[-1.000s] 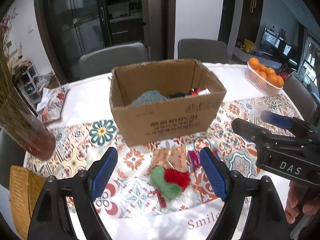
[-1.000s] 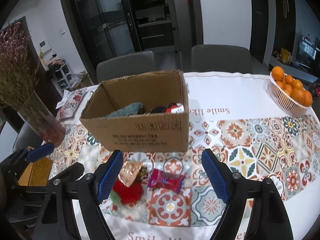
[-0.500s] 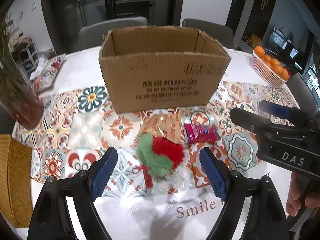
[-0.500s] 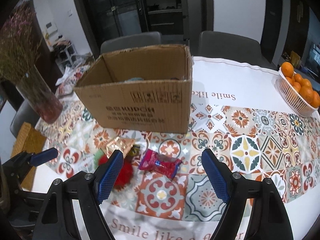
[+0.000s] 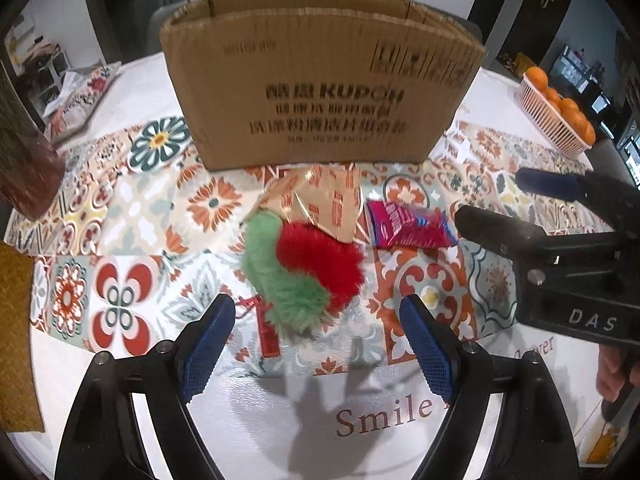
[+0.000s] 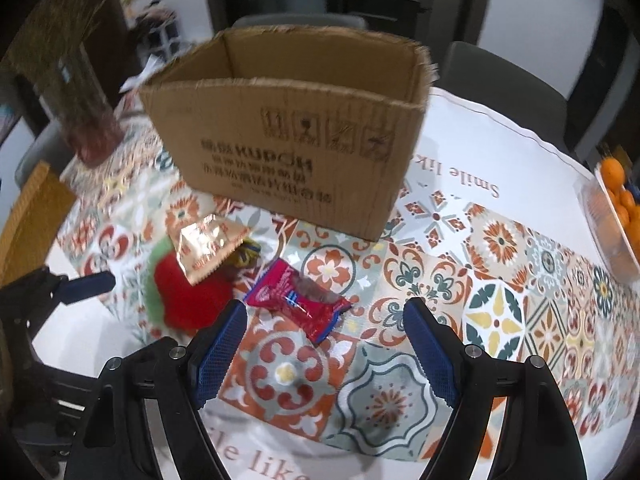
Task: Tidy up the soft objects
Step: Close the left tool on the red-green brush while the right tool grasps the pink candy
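A fluffy red-and-green plush lies on the patterned tablecloth in front of an open cardboard box. A gold foil packet rests partly on the plush, and a red snack packet lies to its right. My left gripper hangs open just above and short of the plush. In the right wrist view my right gripper stands open above the table, with the red snack packet just beyond its left finger. The plush, the gold packet and the box show there too.
A basket of oranges stands at the far right of the table. A glass vase with dried flowers is at the left, a woven mat lies at the left edge, and grey chairs stand behind.
Both grippers have dropped toward the table and tipped further down; the box's inside is hidden now, and the plush and packets look larger and nearer. Both stay open.
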